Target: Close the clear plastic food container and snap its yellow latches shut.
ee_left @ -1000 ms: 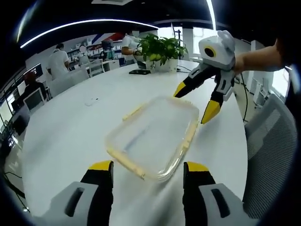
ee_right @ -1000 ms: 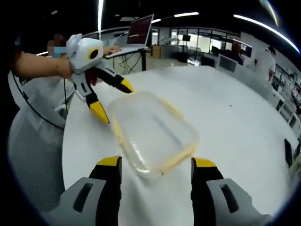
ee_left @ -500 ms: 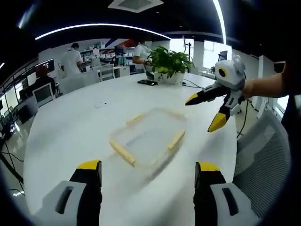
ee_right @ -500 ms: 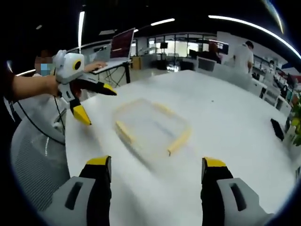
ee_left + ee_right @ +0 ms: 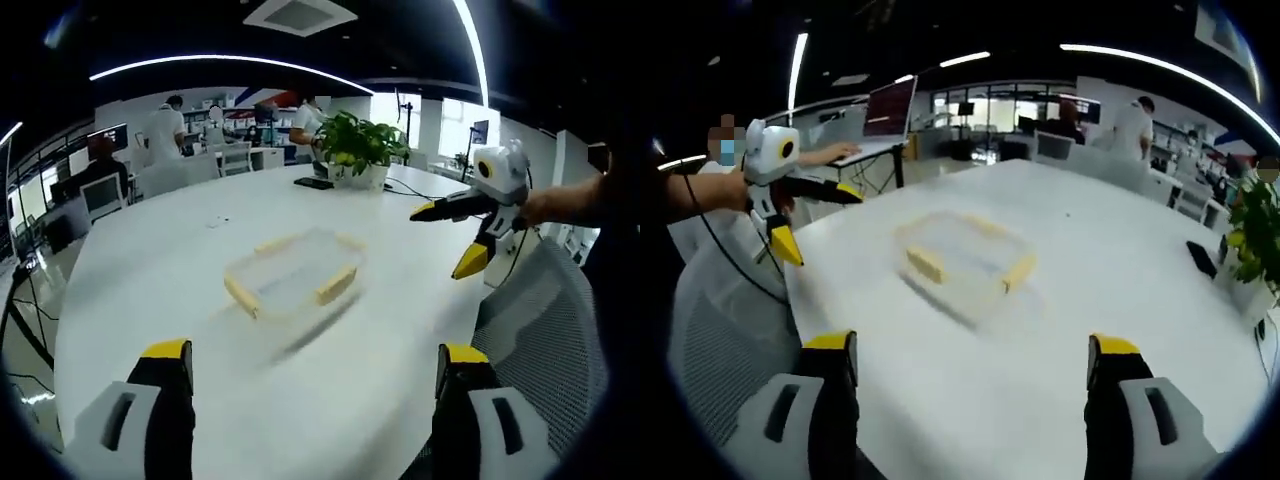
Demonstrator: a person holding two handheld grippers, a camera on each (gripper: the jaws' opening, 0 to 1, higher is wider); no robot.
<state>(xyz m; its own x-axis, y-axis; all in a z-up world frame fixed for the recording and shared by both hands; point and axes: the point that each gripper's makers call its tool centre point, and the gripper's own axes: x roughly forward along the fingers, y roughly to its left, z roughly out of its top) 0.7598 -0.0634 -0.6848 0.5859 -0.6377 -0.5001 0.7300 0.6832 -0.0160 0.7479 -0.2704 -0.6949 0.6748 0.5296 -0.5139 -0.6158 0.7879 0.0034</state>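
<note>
A clear plastic food container (image 5: 290, 275) with its lid on lies flat on the round white table (image 5: 150, 290); yellow latches (image 5: 336, 285) line its sides. In the right gripper view the same container (image 5: 965, 258) sits mid-table. My left gripper (image 5: 315, 370) stands open well short of the box, nothing between its jaws. My right gripper (image 5: 975, 365) is also open and empty, pulled back from the box. The right gripper (image 5: 470, 235) appears open in the left gripper view at right, and the left gripper (image 5: 795, 220) appears open at left in the right gripper view.
A potted plant (image 5: 358, 145) and a dark phone (image 5: 314, 183) sit at the table's far side. A grey mesh chair (image 5: 540, 320) stands by the table edge. People stand by desks (image 5: 165, 135) in the background. A laptop (image 5: 890, 115) rests on a side desk.
Both grippers have drawn back and away from the container, so it looks smaller and farther. The container itself stays on the table.
</note>
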